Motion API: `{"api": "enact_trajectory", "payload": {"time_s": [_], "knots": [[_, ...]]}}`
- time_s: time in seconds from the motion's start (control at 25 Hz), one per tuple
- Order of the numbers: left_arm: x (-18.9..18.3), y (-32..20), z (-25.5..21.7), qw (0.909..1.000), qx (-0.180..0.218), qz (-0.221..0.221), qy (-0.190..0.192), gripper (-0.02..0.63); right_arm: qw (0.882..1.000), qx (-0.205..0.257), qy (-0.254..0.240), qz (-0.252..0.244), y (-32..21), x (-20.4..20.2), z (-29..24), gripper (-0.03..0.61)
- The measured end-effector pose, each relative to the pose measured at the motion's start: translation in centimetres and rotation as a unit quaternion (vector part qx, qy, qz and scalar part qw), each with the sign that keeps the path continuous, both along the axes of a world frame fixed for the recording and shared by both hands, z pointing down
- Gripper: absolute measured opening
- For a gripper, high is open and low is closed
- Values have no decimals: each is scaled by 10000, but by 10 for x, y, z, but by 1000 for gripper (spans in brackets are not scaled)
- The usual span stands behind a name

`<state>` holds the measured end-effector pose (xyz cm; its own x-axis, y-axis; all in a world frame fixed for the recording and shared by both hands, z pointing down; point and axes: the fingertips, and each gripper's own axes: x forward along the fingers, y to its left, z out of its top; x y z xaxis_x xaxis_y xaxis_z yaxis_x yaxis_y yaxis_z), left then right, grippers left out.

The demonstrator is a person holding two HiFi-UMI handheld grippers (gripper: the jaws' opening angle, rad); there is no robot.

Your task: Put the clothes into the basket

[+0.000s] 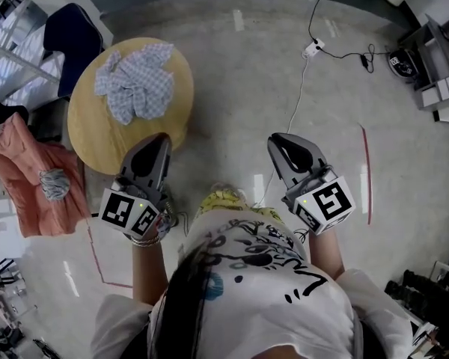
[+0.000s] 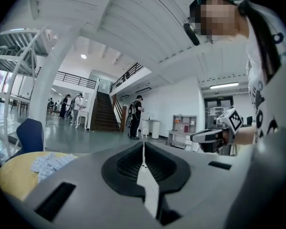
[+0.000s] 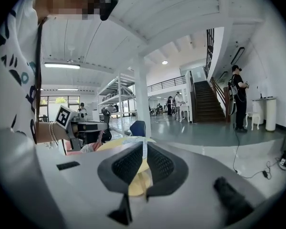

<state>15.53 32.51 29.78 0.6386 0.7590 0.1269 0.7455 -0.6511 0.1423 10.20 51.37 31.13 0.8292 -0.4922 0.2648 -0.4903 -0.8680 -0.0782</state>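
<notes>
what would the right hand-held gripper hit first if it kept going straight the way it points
Likely the round wooden table, near the checked garment on it; depth is unclear.

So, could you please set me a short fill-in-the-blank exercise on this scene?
1. The checked garment lies ____ the round table.
2. The left gripper and right gripper both have their jaws ____.
3. In the head view, the pink cloth lies to the ____ of the table.
Missing words: on, shut, left.
</notes>
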Motion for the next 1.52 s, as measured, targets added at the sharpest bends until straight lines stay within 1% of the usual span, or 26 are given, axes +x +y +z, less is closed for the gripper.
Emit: {"api": "enact_trajectory", "payload": {"time_s": [0.28, 0.68, 0.88, 1.08, 1.32, 1.52], "knots": [[29, -7, 8, 9995, 54, -305, -78, 25, 9994, 55, -33, -332, -5, 44, 4, 31], [101, -28, 16, 9974, 6, -713, -108, 25, 9966, 43, 22, -826, -30, 141, 7, 31], [139, -45, 17, 9960, -44, -882, -140, 25, 9946, 36, 45, -1040, -50, 189, 4, 31], [171, -71, 23, 9932, -48, -1126, -283, 25, 9916, 8, -38, -1296, -75, 230, 4, 31], [209, -101, 22, 9899, -136, -1382, -286, 25, 9866, -73, -108, -1623, -109, 273, 3, 31], [233, -121, 24, 9866, -225, -1589, -283, 25, 9815, -129, -88, -1909, -135, 301, 2, 31]]}}
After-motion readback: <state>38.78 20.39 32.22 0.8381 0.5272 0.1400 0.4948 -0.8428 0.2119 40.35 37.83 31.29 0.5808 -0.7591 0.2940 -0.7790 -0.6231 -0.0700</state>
